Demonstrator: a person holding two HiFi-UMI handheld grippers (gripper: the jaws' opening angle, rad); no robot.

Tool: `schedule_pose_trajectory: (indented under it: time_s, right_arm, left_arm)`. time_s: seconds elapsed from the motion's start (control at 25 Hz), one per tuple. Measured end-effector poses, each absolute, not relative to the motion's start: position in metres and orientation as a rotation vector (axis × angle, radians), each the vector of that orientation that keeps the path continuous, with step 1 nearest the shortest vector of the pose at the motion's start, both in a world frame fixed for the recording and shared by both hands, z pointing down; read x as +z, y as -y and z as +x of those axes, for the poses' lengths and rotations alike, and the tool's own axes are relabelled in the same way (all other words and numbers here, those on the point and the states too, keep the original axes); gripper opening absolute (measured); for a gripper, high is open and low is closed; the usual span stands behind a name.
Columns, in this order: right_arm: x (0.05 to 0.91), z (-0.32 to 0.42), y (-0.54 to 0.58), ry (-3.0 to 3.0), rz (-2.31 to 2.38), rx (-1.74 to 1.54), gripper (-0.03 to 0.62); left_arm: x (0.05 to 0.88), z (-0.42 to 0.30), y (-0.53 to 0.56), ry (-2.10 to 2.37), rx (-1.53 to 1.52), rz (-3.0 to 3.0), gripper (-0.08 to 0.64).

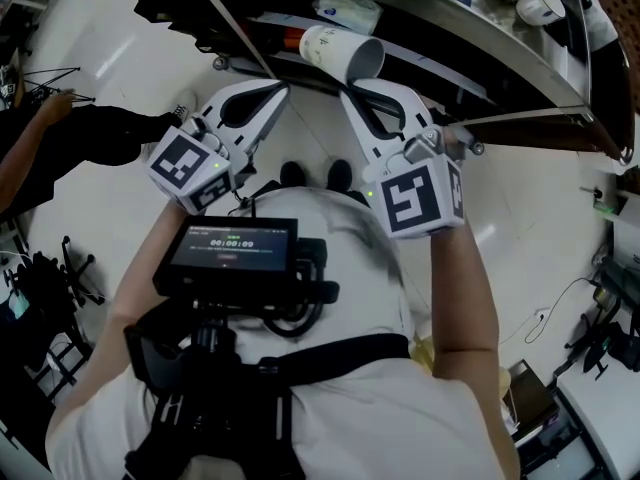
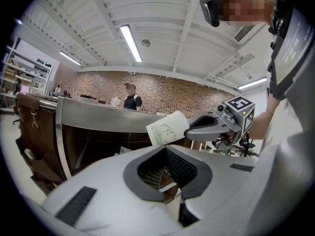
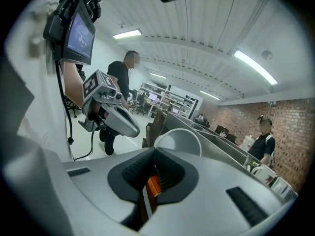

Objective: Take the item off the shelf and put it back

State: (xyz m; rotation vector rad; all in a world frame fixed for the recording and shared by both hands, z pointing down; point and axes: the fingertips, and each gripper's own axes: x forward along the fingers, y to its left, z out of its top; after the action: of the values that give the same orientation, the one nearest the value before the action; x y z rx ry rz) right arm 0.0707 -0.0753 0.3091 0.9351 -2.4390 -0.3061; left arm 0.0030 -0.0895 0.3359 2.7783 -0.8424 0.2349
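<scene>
Nearest to us, at the bottom of the head view, the chest rig's monitor (image 1: 232, 251) is glowing, though its text is too small for us to read. Above it we are holding both tools up.

The left gripper (image 1: 281, 90), left of centre, is carrying nothing. Its own view is showing the jaws pressed together at the tips, with only an empty ribbed hollow behind them.

The right gripper (image 1: 354, 87), right of centre, is clenching the rim of a white paper cup (image 1: 338, 51). The cup is hanging on its side in the air just above mid-frame, in front of the curved metal shelf (image 1: 500, 36) and clear of it.

In the right gripper view the jaws are hiding nearly all of the cup, and only an arc of its rim is rising over their tips. Something orange is showing through the slit below, and we cannot identify it.

The shelf is running off the top edge, which is cutting off the white mugs (image 1: 540, 3) at upper right. At the left edge a person in dark clothing (image 1: 100, 133) is only partly showing. Farthest off, in the left gripper view, another person (image 2: 132, 98) is standing before a brick wall (image 2: 162, 90).
</scene>
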Motion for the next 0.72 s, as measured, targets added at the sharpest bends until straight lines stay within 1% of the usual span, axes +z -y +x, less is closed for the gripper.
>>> schedule_pose_trajectory:
  time_s: [0.72]
  right_arm:
    - [0.3, 0.07, 0.059, 2.452, 0.938, -0.329, 0.016]
  left_arm:
    - [0.321, 0.008, 0.074, 0.829, 0.205, 2.809, 0.009]
